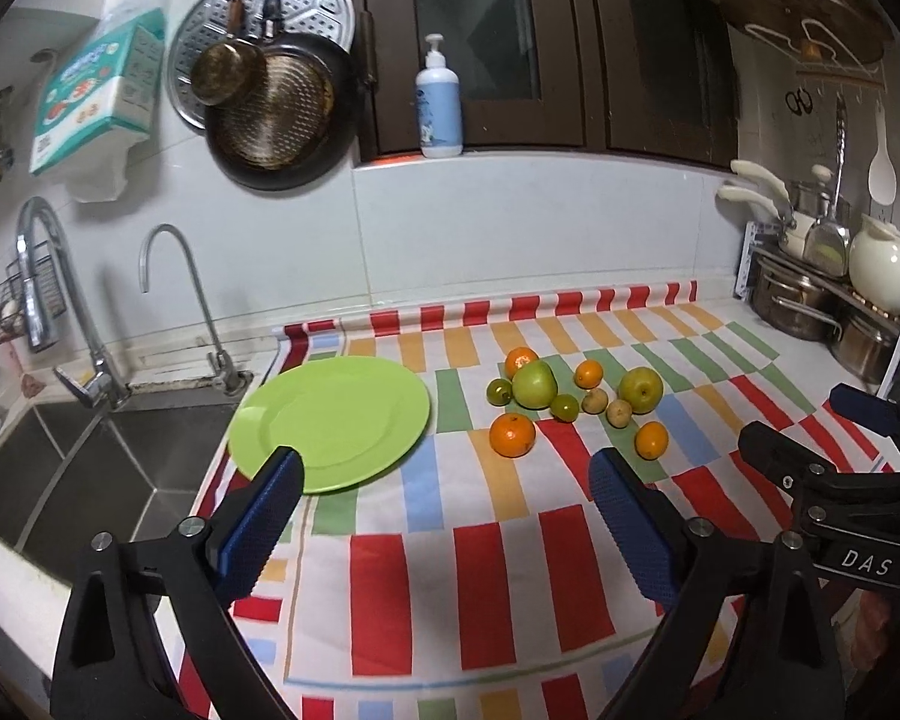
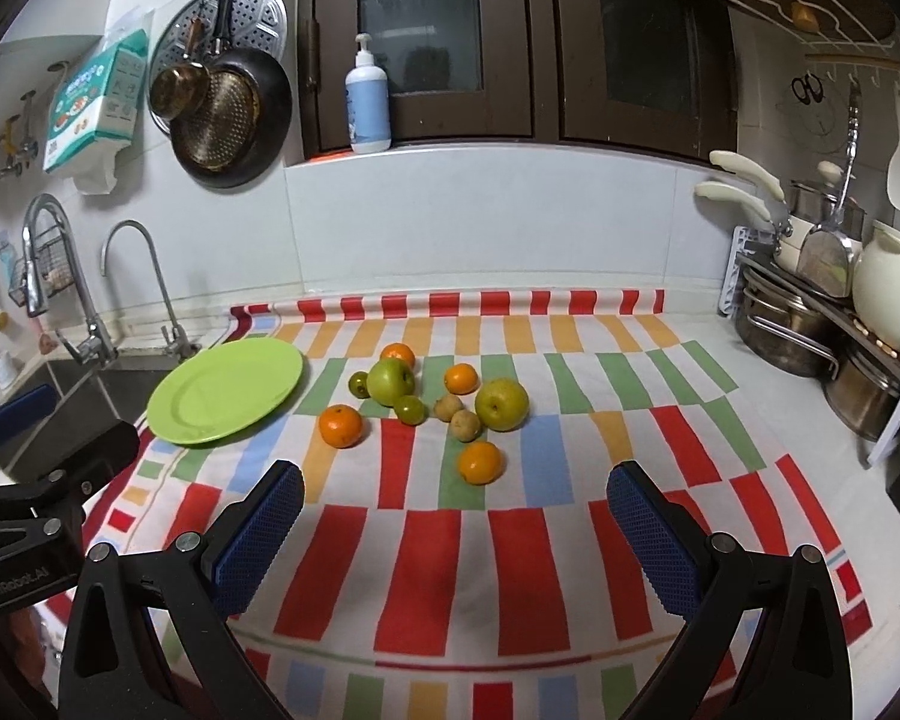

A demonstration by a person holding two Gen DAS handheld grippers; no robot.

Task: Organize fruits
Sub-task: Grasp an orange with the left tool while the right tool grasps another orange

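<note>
A cluster of fruit lies on the striped cloth (image 1: 480,540): a green apple (image 1: 534,384) (image 2: 392,381), a yellow-green apple (image 1: 641,389) (image 2: 501,404), several oranges such as the nearest-left one (image 1: 512,434) (image 2: 341,425), small green fruits and two small brown ones (image 2: 465,425). An empty green plate (image 1: 330,420) (image 2: 225,390) sits left of the fruit, beside the sink. My left gripper (image 1: 447,468) is open, short of the fruit, with nothing between its fingers. My right gripper (image 2: 455,483) is also open and empty, just short of the nearest orange (image 2: 480,462).
A steel sink (image 1: 78,480) with two taps lies left of the plate. Pots and a white kettle fill a rack (image 2: 840,336) at the right. Pans hang on the wall; a soap bottle (image 1: 439,102) stands on the window ledge. Each gripper shows at the edge of the other's view.
</note>
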